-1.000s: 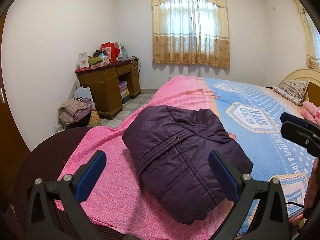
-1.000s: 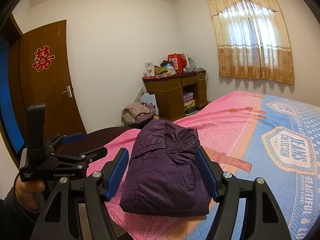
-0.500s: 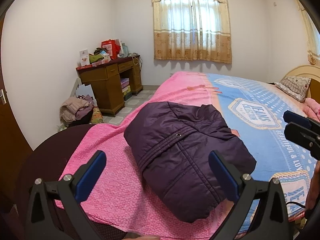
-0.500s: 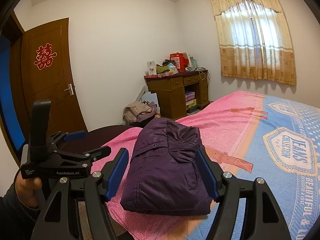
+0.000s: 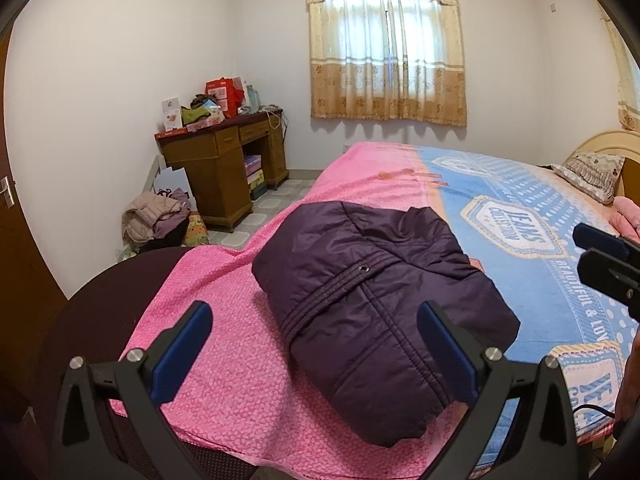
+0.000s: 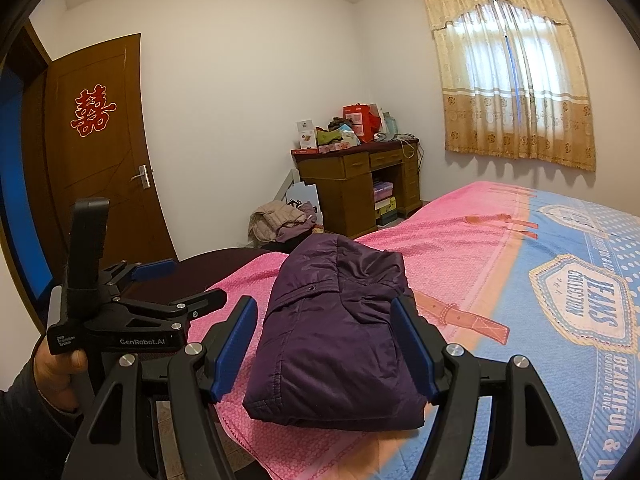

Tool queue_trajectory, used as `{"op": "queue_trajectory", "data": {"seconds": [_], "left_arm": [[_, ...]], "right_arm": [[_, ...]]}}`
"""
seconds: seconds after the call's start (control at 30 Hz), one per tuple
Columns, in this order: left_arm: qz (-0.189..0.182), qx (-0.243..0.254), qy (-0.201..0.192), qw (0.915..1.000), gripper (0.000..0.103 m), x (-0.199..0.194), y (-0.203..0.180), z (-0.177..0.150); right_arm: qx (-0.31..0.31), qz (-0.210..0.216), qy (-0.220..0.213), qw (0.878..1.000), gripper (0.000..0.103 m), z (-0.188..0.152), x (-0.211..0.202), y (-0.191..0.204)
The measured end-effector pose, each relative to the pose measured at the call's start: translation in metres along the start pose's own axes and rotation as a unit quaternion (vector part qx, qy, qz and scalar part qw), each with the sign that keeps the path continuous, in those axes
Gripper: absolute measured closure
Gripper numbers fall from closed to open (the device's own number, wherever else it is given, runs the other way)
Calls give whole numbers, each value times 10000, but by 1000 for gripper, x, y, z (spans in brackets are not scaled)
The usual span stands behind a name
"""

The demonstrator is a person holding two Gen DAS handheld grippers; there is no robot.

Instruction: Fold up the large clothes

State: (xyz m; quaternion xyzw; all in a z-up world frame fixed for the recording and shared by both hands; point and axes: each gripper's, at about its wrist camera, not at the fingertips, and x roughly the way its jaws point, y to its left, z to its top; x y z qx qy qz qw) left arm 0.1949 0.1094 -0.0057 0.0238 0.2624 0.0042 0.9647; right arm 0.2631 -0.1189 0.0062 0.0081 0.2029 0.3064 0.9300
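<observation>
The purple jacket lay folded into a compact bundle near the bed's pink corner. Both the left gripper and right gripper hung clear of it, jaws apart and empty. Puffy, light and slick-shelled, it probably wanted pinching at a seamed edge.

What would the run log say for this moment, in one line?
purple padded jacket: folded, lying on bed blanket | left gripper: open, empty | right gripper: open, empty
</observation>
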Motion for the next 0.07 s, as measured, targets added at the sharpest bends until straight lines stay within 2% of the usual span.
{"op": "queue_trajectory", "data": {"seconds": [0.07], "left_arm": [[-9, 43, -19, 10000, 0, -1, -2, 0]], "right_arm": [[-7, -1, 5, 10000, 34, 0, 0, 0]]}}
